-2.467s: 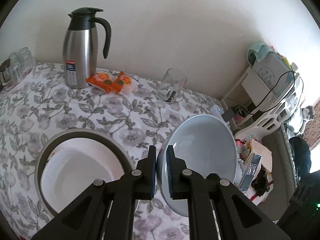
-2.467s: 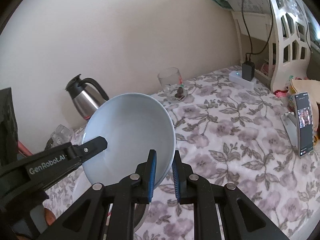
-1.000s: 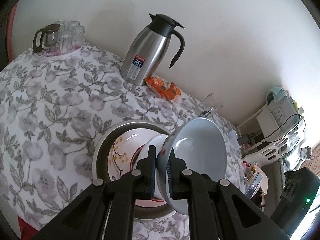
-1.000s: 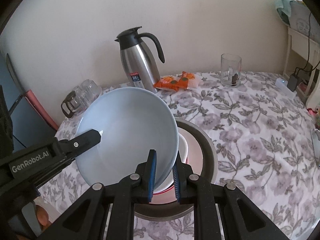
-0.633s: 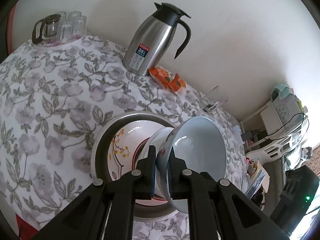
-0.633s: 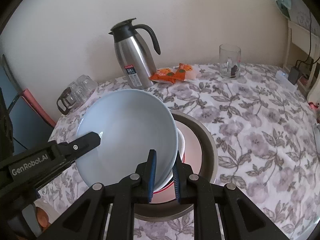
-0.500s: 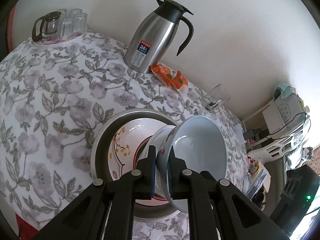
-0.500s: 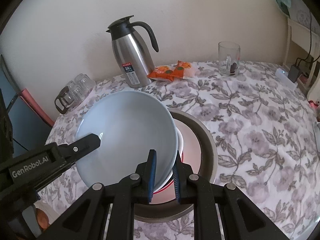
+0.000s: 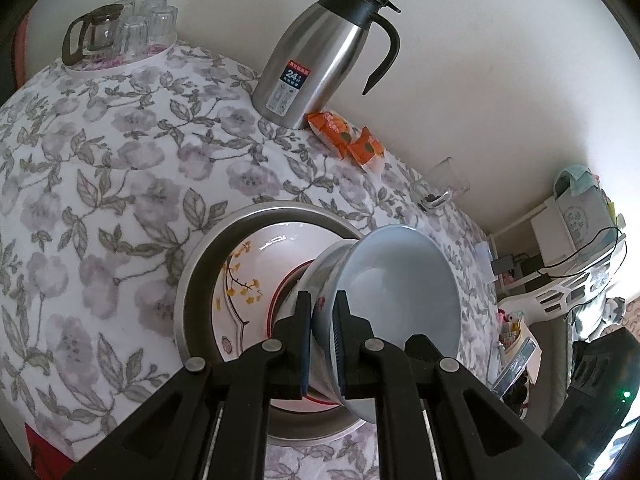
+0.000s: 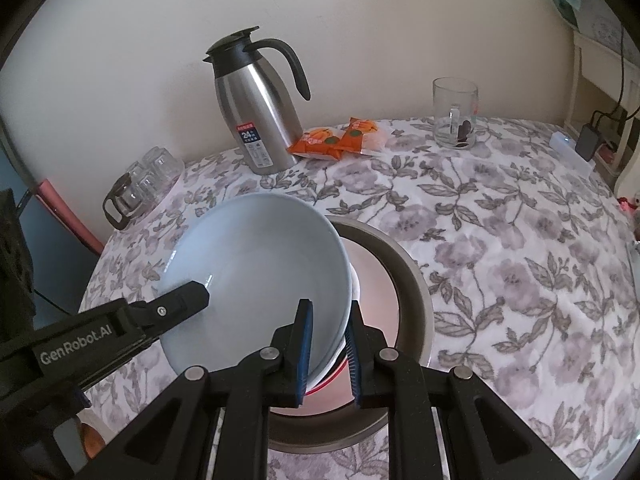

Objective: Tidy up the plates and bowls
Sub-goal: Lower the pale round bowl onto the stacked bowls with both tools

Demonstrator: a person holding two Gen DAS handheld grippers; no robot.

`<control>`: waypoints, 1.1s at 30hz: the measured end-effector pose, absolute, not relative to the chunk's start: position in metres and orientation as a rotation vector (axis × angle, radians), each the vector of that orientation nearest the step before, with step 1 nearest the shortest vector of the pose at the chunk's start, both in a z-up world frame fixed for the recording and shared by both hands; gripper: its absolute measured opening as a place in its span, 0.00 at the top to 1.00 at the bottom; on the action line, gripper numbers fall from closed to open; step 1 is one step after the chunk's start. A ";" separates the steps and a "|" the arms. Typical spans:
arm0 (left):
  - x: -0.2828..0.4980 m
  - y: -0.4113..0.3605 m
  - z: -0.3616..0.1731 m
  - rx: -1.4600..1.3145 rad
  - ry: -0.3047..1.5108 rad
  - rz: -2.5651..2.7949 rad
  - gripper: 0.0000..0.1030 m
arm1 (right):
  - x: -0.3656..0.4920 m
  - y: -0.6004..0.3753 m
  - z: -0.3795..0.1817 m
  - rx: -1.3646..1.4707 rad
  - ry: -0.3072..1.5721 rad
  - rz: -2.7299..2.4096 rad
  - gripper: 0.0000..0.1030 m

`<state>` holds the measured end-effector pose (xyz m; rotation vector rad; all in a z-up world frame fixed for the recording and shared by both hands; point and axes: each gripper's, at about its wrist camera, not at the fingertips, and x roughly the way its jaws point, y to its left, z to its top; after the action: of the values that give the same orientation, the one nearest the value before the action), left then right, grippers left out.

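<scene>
Left wrist view: the left gripper (image 9: 322,344) is clamped on the near rim of the pale blue bowl (image 9: 400,300), holding it tilted so it can nest into the bowl beneath. The right gripper (image 10: 329,354) straddles the opposite rim with a slight gap at one pad, probably to steady the descent. Both bowls sit over the floral plate (image 9: 248,276) inside the steel basin (image 9: 200,264), which gathers the crockery mid-table. Beyond, the thermos (image 9: 320,60) stands at the far edge
</scene>
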<state>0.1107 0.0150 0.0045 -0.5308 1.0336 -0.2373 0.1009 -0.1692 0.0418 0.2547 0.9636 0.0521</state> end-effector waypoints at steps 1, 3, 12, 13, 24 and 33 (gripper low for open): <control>0.111 0.015 0.004 -0.534 1.036 -0.239 0.90 | 0.101 -0.169 0.041 0.256 0.964 0.052 0.81; 0.111 0.015 0.004 -0.535 1.038 -0.238 0.90 | 0.101 -0.170 0.041 0.253 0.964 0.052 0.81; 0.111 0.013 0.007 -0.506 1.036 -0.222 0.87 | 0.101 -0.171 0.042 0.257 0.960 0.056 0.81; 0.110 0.013 0.009 -0.495 1.030 -0.218 0.86 | 0.101 -0.170 0.042 0.249 0.961 0.054 0.81; 0.109 0.012 0.013 -0.432 1.009 -0.204 0.84 | 0.101 -0.168 0.043 0.236 0.959 0.055 0.81; 0.117 0.035 -0.001 -0.626 1.044 -0.276 0.86 | 0.101 -0.173 0.042 0.269 0.963 0.056 0.81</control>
<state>0.1165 0.0353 -0.0010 -0.6256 1.0444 -0.2759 0.1012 -0.1732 0.0416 0.2687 0.9634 0.0558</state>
